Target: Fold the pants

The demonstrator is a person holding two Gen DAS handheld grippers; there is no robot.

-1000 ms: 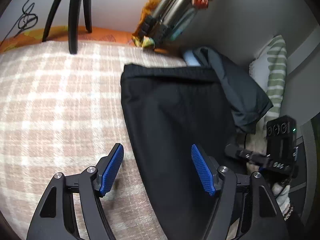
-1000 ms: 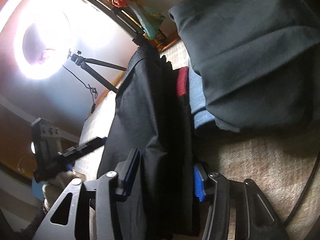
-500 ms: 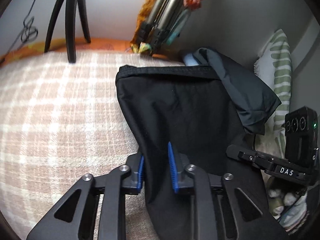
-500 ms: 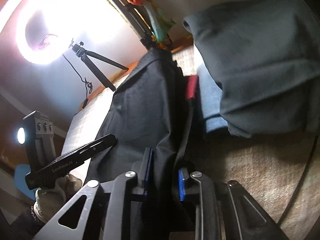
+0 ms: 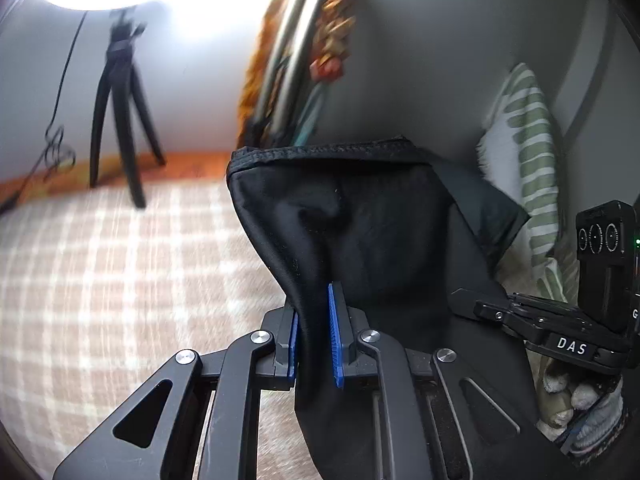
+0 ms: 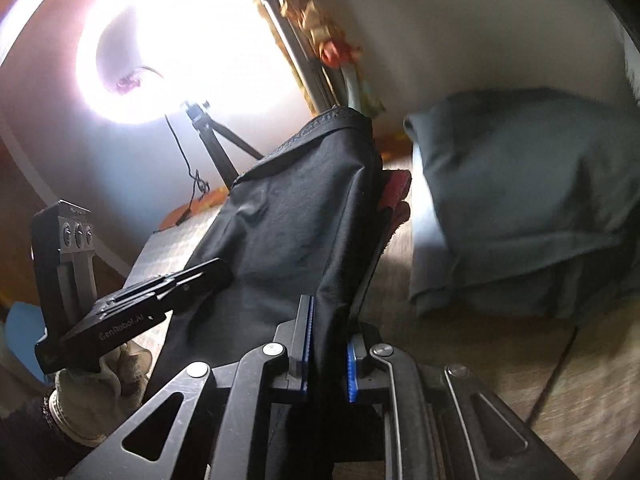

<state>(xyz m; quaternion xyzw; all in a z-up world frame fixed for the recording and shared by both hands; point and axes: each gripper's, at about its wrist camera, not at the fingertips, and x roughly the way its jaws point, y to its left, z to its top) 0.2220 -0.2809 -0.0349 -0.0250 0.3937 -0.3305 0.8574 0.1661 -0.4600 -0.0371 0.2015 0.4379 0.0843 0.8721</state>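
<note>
Black pants [image 5: 360, 232] hang lifted over the plaid bed cover [image 5: 120, 264], waistband at the top. My left gripper [image 5: 314, 336] is shut on the pants' left edge, the cloth pinched between its blue pads. My right gripper [image 6: 328, 344] is shut on the right edge of the same pants [image 6: 288, 216]. Each gripper shows in the other's view: the right one at the right of the left wrist view [image 5: 560, 320], the left one at the lower left of the right wrist view [image 6: 120, 304].
A pile of dark folded clothes [image 6: 520, 208] with a red item [image 6: 394, 192] lies right of the pants. A striped pillow [image 5: 532, 168] leans on the wall. A black tripod [image 5: 120, 120] with a ring light [image 6: 168, 40] stands at the back.
Both grippers closed on the pants' edges and lifted them off the bed. The pants now hang up off the cover, and the views tilted upward toward the wall.
</note>
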